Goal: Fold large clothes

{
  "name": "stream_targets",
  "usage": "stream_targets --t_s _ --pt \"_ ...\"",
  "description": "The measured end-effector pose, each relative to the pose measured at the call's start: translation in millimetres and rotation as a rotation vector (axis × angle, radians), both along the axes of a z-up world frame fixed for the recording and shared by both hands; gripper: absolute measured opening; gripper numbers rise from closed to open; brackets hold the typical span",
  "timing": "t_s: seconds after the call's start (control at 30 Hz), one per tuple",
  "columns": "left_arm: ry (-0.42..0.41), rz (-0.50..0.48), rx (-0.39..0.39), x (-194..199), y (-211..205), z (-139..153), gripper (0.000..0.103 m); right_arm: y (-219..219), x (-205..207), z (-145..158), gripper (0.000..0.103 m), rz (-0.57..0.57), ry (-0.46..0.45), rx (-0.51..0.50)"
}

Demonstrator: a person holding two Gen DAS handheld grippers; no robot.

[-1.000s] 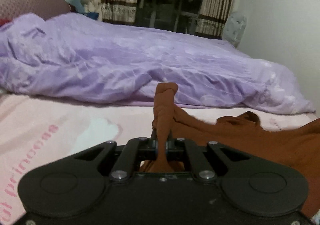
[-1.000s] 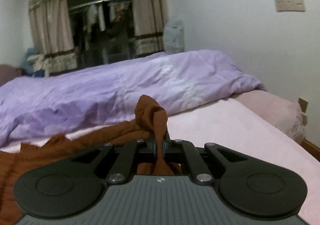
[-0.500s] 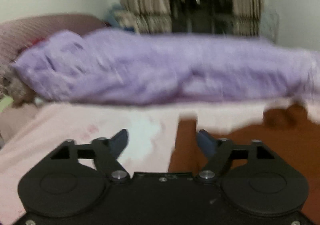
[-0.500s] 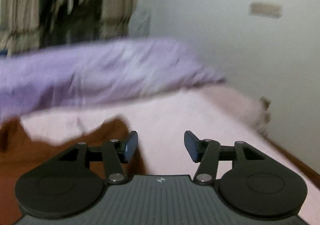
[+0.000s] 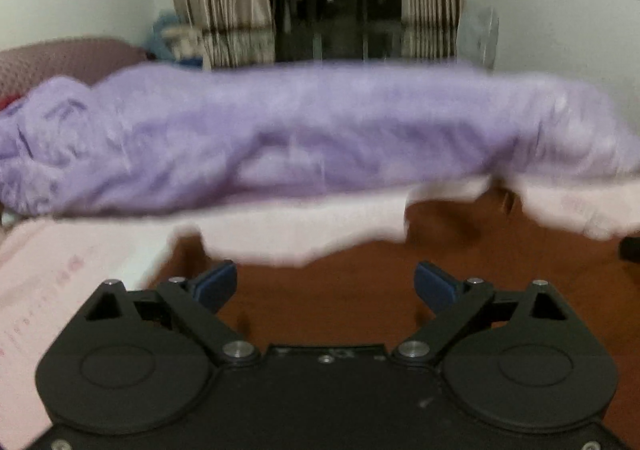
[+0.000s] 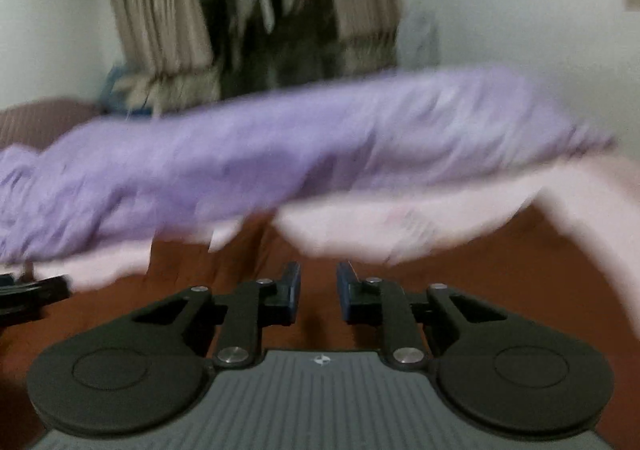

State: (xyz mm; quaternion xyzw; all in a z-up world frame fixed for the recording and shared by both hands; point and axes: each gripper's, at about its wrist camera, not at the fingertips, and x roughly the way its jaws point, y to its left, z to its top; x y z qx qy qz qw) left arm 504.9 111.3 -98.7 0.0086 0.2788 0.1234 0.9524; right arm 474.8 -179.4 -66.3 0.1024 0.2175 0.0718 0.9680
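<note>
Garment [image 5: 360, 290]: rust-brown, spread on the pink bed sheet [image 5: 60, 270] toward the bed's near edge, with the purple duvet [image 5: 320, 137] bunched along the far side. Both views are motion-blurred, so we can't read seams or hems. Our left gripper [image 5: 325, 286] has jaws spread wide and opening, with nothing pinched and brown cloth only lying beneath the gap. Our right gripper [image 6: 318, 286] has a narrow gap and is closing; fabric sits below it, but we can't tell if the pads [image 6: 292, 286] have caught any. Our read is that we're regrasping for the next fold. To do it well, we should slow down until the edge is readable, pick matching points on one garment edge, take a single layer and avoid the sheet, close both fully before lifting, and keep the span taut so the fold lands square.
</note>
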Motion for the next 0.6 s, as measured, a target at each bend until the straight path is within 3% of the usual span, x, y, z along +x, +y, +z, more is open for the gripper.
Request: stream_targets --t_s 0.07,0.1,0.27,0.47,0.6 --pt "0.051 0.001 0.017 6.2 -2.6 -22.8 0.102 7.3 12.9 -27.1 0.02 0.0 0.069 -0.033" --pt "0.043 0.005 0.012 7.3 -3.2 -30.4 0.102 10.1 11.6 -34.6 0.02 0.002 0.051 -0.051" --pt "0.015 -0.01 0.066 2.5 -4.9 -17.2 0.101 14.2 -3.9 -17.7 0.02 0.009 0.031 -0.092" --pt "-0.108 0.05 0.089 -25.6 27.7 29.4 0.102 -26.4 -17.3 15.7 0.02 -0.082 -0.113 -0.125" --pt "-0.024 0.085 0.107 -14.3 63.2 6.6 0.102 -66.3 4.2 8.2 0.02 -0.148 -0.085 -0.184"
